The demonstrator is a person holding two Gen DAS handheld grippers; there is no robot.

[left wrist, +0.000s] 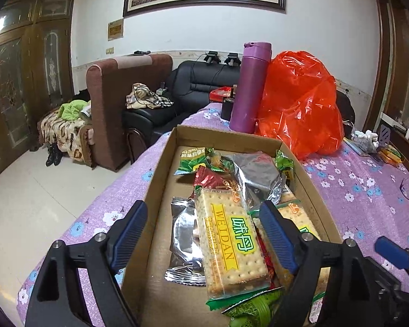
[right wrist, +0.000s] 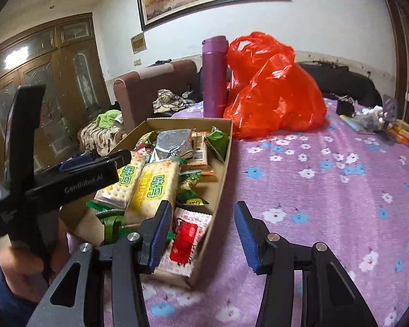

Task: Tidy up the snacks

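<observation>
Your left gripper (left wrist: pixel 204 231), fingers wide and empty, straddles the cracker pack (left wrist: pixel 229 242) lying lengthwise in the cardboard box (left wrist: pixel 161 163); your right gripper (right wrist: pixel 201 234), half-open and empty, hangs at the box's right wall.

Matt cardboard box (left wrist: pixel 161 169), glossy wrappers (left wrist: pixel 256 174)

Left gripper (left wrist: pixel 204 227) open over cracker pack (left wrist: pixel 229 241) — cardboard box (left wrist: pixel 161 174).
</observation>
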